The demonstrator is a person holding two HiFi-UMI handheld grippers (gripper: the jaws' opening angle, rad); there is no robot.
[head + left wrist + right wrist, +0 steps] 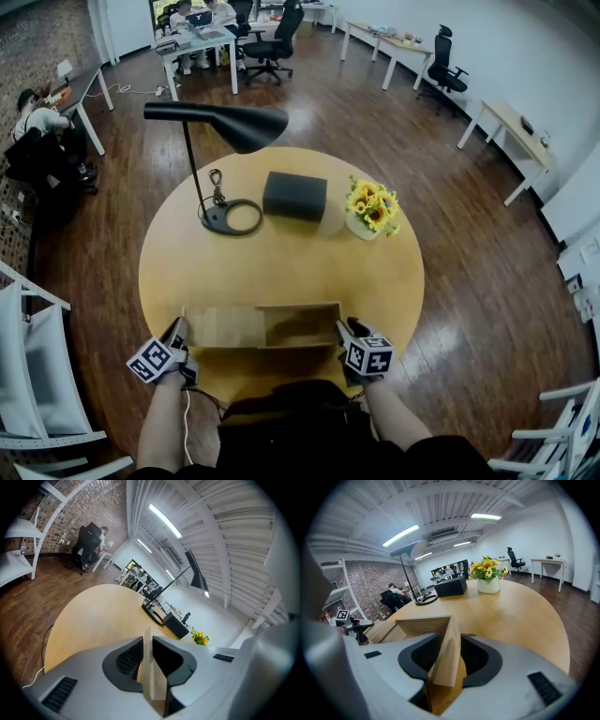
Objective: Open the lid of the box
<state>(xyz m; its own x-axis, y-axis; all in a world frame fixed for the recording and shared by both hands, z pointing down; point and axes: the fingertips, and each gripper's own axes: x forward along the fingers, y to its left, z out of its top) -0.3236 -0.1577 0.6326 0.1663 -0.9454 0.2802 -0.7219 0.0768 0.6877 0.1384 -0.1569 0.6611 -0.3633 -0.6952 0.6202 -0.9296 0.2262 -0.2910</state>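
Observation:
A light wooden box [302,307] lies near the front edge of the round table [281,258]. Its lid [223,326] covers the left half; the right half shows the bare inside. My left gripper [178,330] is at the box's left end, shut on the thin edge of the lid [151,677], which stands upright between its jaws. My right gripper [345,328] is at the right end, closed on the box's end wall [446,656]. In the right gripper view the open inside and the lid [384,629] run off to the left.
Further back on the table stand a black lamp [217,122] with a ring base [232,217], a black case [294,195] and a pot of sunflowers [372,208]. White chairs [28,375] flank me on both sides. Desks and office chairs fill the far room.

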